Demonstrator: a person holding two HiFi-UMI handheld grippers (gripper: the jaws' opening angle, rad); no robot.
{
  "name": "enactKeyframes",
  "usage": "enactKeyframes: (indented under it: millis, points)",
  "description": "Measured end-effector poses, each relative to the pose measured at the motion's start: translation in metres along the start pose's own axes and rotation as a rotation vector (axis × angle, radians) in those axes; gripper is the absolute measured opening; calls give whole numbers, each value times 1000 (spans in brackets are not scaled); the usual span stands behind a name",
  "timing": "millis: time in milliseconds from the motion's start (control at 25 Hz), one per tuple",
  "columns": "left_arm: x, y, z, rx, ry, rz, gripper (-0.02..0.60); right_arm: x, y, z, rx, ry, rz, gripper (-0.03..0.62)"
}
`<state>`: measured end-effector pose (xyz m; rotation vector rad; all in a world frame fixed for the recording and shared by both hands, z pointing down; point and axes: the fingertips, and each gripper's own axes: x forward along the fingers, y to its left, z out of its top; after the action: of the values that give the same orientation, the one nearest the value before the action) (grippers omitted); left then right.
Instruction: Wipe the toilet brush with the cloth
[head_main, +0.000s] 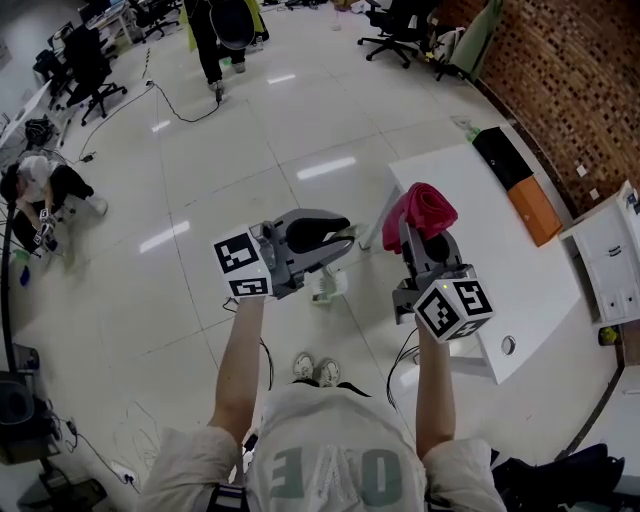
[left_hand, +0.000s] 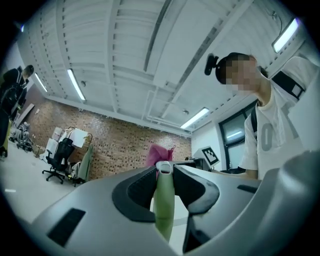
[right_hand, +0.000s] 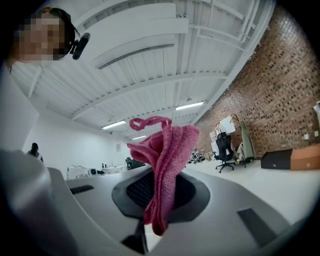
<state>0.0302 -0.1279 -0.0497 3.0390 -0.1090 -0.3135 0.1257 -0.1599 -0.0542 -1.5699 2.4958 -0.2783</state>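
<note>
My left gripper (head_main: 343, 243) is shut on the pale green handle of the toilet brush (head_main: 328, 285), whose white head hangs below the jaws over the floor. In the left gripper view the handle (left_hand: 164, 205) stands clamped between the jaws of the left gripper (left_hand: 164, 176), its white tip uppermost. My right gripper (head_main: 418, 233) is shut on a pink cloth (head_main: 425, 207), bunched above its jaws, a short way right of the brush. The right gripper view shows the cloth (right_hand: 167, 160) pinched in the right gripper (right_hand: 162, 194) and hanging down between the jaws. The cloth (left_hand: 159, 154) also shows just beyond the handle's tip.
A white table (head_main: 525, 275) stands at the right, with a black box (head_main: 502, 155) and an orange box (head_main: 535, 210) along its far edge. A white cabinet (head_main: 610, 260) is beyond it by the brick wall. Cables lie on the tiled floor. People and office chairs are far off.
</note>
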Motion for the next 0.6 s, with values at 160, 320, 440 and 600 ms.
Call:
enactKeyframes:
  millis: [160,320,440,600]
  points:
    - [2,13,-9,0,0,-6,114,3,-32,-43,32,69,-46,32]
    - [-6,34,-61,11,-11,-48,114,10,-70,-129,58,113,-68,31]
    - [-28,57,-149,13,-17,-57,114,22,-101,-238,82,122,-76,32]
    - [-59,93,-310,23,-7,-74,114,43,-146,-397,42,103,-67,32]
